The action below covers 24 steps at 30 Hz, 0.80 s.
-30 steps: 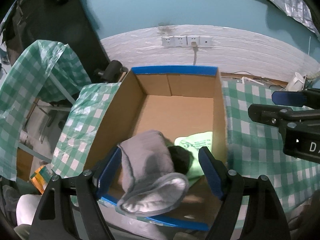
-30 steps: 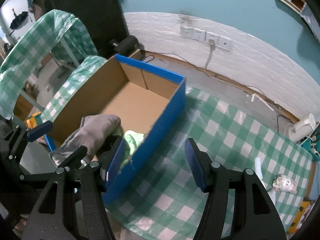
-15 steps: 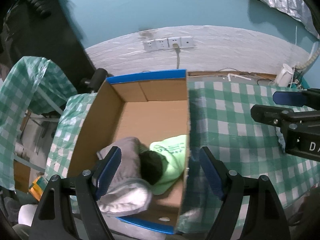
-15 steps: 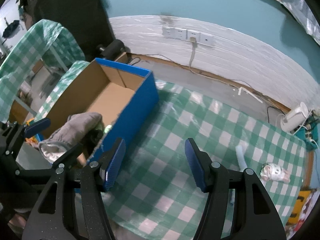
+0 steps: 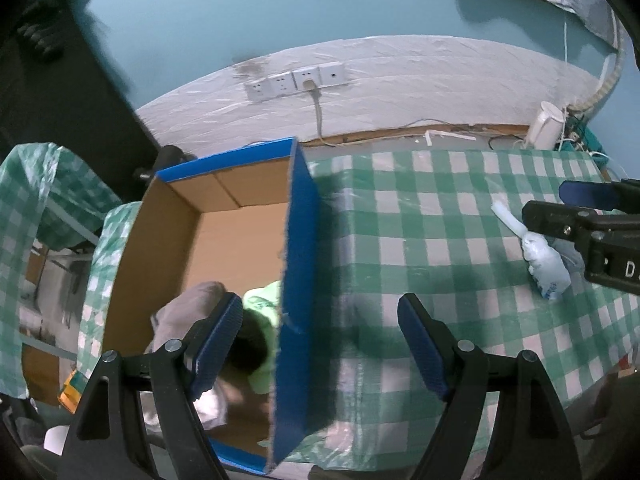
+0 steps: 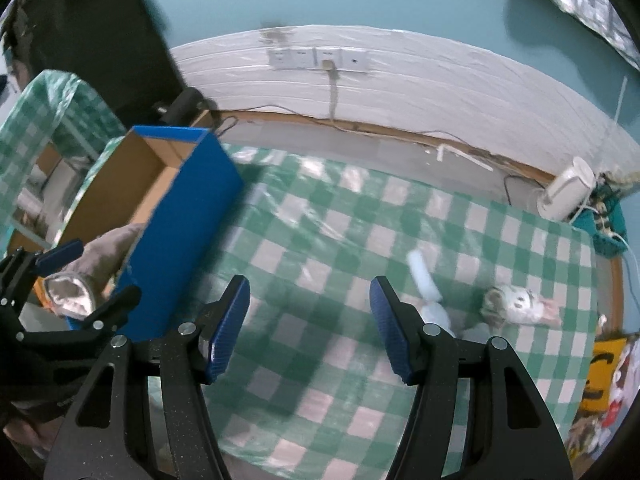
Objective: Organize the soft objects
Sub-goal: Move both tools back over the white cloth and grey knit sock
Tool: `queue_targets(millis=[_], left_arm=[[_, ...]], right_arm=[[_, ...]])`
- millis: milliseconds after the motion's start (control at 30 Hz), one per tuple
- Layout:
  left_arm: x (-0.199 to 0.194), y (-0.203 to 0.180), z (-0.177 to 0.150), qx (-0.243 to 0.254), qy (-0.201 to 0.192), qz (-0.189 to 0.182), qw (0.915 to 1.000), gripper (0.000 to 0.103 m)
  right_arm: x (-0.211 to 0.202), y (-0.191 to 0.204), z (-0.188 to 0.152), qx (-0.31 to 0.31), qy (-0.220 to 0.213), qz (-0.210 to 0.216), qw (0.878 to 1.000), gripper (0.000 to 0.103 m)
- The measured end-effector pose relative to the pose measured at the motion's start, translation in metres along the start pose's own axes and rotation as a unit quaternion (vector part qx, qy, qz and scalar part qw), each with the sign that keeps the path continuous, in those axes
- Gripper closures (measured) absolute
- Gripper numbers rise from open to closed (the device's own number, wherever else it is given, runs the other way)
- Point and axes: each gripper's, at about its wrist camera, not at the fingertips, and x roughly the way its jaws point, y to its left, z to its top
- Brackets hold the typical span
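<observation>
Grey cloth [image 5: 188, 312] now lies in the box [image 5: 298, 280]; both claws, left [image 5: 320, 346] and right [image 6: 310, 326], gape empty and have swung toward the white toy [image 6: 516, 306] (likely next).

My left gripper [image 5: 320, 344] points steeply down, jaws wide apart, nothing between them. My right gripper [image 6: 310, 326] beside it, also tilted down, parted, empty.

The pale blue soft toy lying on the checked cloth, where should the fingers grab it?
Grab the pale blue soft toy across its fat lower body, coming from above. It lies flat on the checked cloth, and its thin neck end would likely slip or flop.
</observation>
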Motion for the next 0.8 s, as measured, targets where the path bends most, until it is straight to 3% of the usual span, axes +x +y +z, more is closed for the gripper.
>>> queue_targets(millis=[800], left_arm=[[0.062,-0.099,0.028,0.019,0.072,-0.07,0.9948,0.022]], right_arm=[[0.042,-0.135,-0.043,0.09,0.051,-0.065,0.993,0.041]])
